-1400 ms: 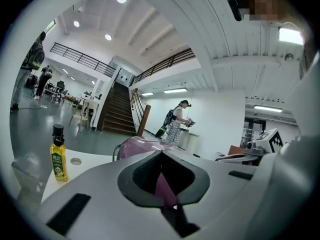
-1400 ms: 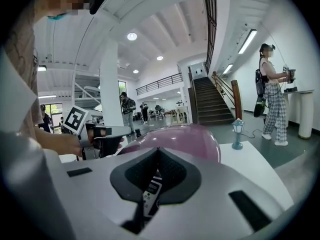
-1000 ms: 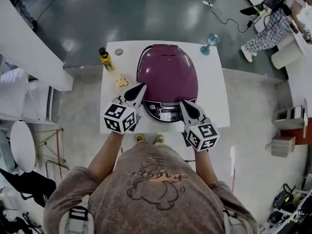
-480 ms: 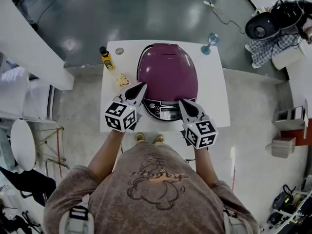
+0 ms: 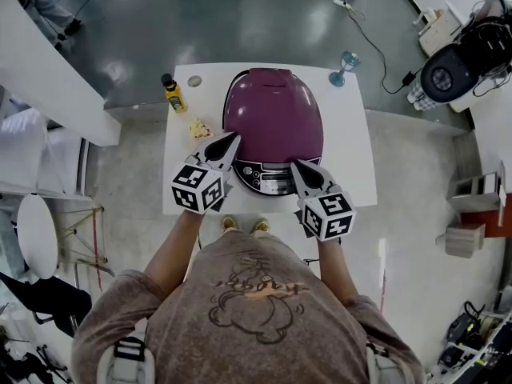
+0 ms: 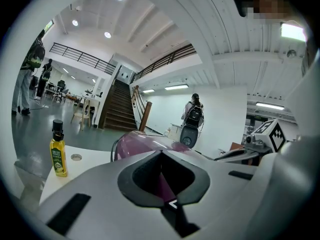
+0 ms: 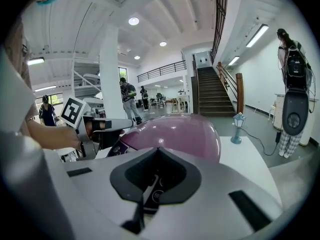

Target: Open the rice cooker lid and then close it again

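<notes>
Flanking the front of the glossy, domed purple rice cooker (image 5: 274, 110), my left gripper (image 5: 233, 138) and right gripper (image 5: 294, 165) each had their tapered grey jaws closed on nothing. The cooker sat with its lid down on the smooth white table (image 5: 352, 154).

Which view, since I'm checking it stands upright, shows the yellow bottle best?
The left gripper view: the yellow bottle stands side-on, upright, black-capped. The head view shows it small from above; the right gripper view doesn't show it.

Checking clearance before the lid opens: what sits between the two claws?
The front of the rice cooker, with its control panel, in the head view; the left claw and right claw flank it.
</notes>
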Tool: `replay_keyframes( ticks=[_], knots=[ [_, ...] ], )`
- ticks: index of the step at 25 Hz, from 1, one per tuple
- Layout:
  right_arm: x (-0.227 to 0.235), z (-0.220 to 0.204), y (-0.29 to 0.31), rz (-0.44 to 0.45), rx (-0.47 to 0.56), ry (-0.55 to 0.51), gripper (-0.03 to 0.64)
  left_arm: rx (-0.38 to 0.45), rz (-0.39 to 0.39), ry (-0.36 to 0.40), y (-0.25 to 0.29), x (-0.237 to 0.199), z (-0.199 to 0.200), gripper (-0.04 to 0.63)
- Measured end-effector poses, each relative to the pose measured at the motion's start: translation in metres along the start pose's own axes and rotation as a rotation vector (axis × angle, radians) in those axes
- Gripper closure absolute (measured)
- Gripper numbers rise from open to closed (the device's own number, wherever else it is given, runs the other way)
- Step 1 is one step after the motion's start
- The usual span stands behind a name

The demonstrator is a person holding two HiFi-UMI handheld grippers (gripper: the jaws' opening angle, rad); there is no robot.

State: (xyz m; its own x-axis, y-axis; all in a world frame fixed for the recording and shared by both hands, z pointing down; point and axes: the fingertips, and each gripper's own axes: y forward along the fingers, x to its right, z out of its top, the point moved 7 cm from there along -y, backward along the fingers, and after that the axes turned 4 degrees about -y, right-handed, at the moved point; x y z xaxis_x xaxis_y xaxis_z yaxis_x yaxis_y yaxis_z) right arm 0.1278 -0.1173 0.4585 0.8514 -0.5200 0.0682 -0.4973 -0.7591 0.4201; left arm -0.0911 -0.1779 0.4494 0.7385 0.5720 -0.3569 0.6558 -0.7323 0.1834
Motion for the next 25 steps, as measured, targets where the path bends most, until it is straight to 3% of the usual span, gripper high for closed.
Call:
replay_keyframes(
  ticks=[13,25],
  knots=[
    [0.0047,0.0021,0.0016,0.061,-0.047,0.031,0.612,-0.007,0.003,0.017,0.0020,0.0025,-0.0014,0.575],
    [0.0016,0.0020,0.0013,0.038,-0.057,0.006,0.615,0.001,-0.008,0.036,0.0056,0.0065,-0.0001,0.575]
  ],
)
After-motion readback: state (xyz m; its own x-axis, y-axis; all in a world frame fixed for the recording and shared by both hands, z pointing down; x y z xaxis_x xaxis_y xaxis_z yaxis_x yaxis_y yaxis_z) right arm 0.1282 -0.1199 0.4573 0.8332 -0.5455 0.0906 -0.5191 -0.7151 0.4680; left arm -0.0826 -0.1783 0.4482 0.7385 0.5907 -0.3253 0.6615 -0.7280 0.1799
